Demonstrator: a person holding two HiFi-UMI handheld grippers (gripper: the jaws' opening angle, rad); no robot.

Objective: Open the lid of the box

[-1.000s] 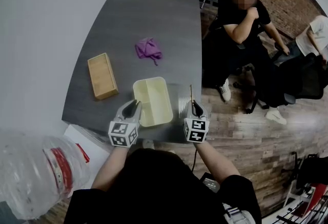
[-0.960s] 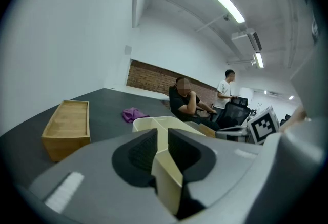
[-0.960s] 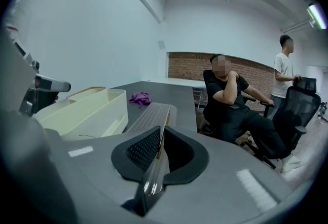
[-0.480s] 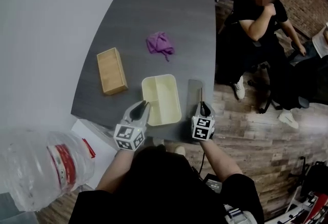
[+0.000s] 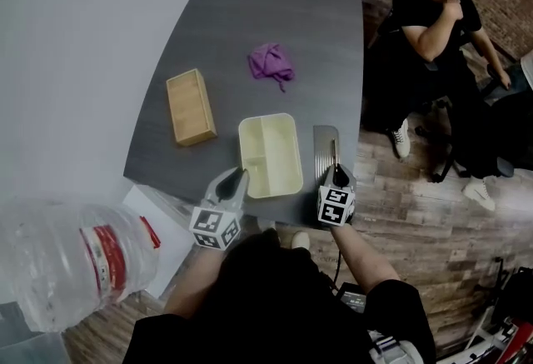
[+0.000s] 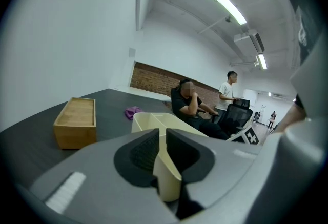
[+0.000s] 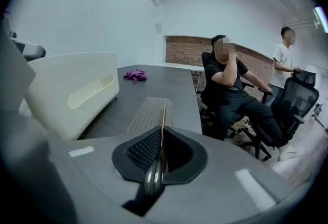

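Observation:
An open cream box (image 5: pixel 283 164) with a middle divider lies near the front edge of the grey table (image 5: pixel 250 12). My left gripper (image 5: pixel 232 182) is at its near left corner. In the left gripper view the box's wall (image 6: pixel 165 166) stands between the pads, and the jaws are closing on it. To the right of the box, my right gripper (image 5: pixel 336 175) is shut on the thin lid (image 7: pixel 163 120), which I see edge-on between the jaws. A pale ribbed patch (image 7: pixel 149 113) shows on the table under it.
A wooden box (image 5: pixel 191 107) sits left of the cream box and a purple cloth (image 5: pixel 271 62) lies beyond it. A big water bottle (image 5: pixel 67 262) stands at the lower left. A person (image 5: pixel 433 29) sits in a chair by the table's right edge.
The head view has drifted, so everything sits further right in the picture. The lid in my right gripper stood tall a second ago and now leans lower over the table. Left gripper stays at the box corner.

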